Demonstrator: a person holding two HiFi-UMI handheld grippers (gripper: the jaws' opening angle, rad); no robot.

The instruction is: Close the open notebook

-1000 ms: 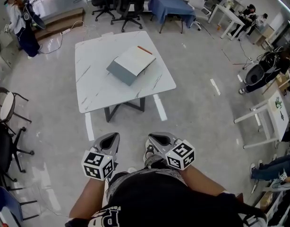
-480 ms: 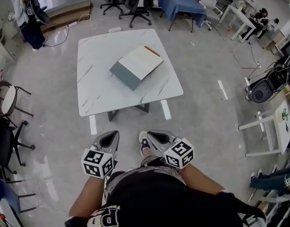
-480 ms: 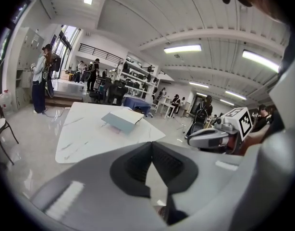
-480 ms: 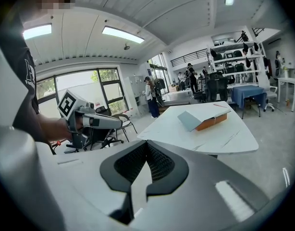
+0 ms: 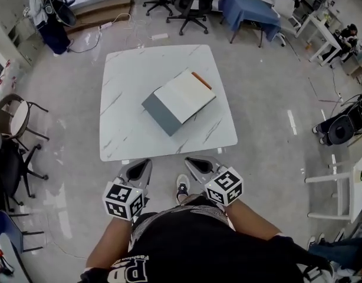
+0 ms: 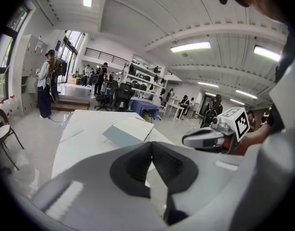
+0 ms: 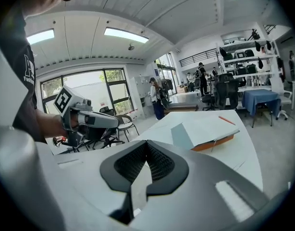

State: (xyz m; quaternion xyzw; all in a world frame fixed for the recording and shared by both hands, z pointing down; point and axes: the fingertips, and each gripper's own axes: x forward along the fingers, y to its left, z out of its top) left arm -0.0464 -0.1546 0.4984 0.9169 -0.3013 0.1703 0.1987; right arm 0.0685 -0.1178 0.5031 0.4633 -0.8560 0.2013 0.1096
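Nearly at the table, notebook not yet touched

The notebook (image 5: 180,101) lies near the middle of the table (image 5: 125,131), skewed to its edges, white page up, with a pen (image 5: 201,80) just beside its far corner. Over the last second the table has drawn closer in the head view. Its near edge now sits just ahead of the left gripper (image 5: 135,171) and the right gripper (image 5: 198,167), so the walk-up looks almost done and the closing unstarted. Both grippers hang low at the waist, jaws pressed together on nothing. Bare tabletop rings the notebook on every side. The floor either side is open, and the chairs (image 5: 13,134) stand well apart at left.
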